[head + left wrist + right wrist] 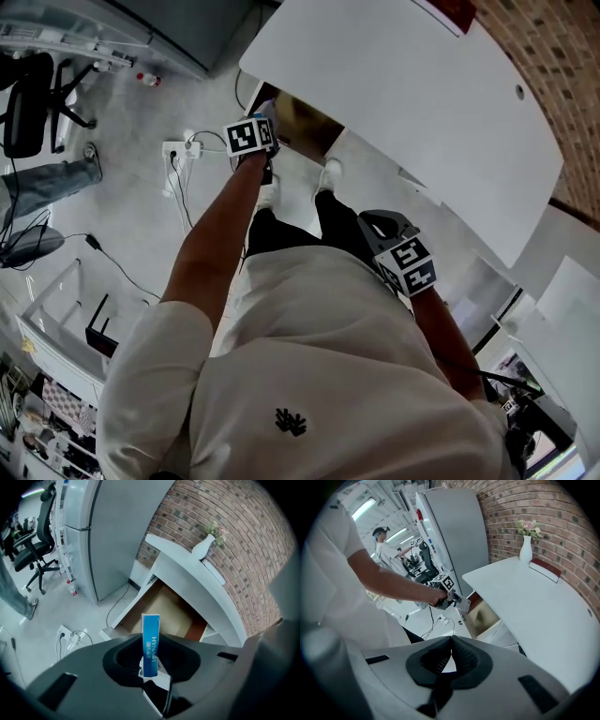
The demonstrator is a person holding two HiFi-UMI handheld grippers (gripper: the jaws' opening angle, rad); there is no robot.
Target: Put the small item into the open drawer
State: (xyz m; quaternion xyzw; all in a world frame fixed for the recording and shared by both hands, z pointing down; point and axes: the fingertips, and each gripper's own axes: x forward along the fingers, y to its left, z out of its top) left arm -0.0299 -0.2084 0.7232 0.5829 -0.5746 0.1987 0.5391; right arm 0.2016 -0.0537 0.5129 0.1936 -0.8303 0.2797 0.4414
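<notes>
Blue box stands upright, pinched between the pads of your left tongs, which you hold out close to the open drawer under the white worktop; the box is not yet inside it. Your right tongs hang at your side, jaws pressed together with nothing between them. A vase of flowers stands on the worktop by the brick wall.
</notes>
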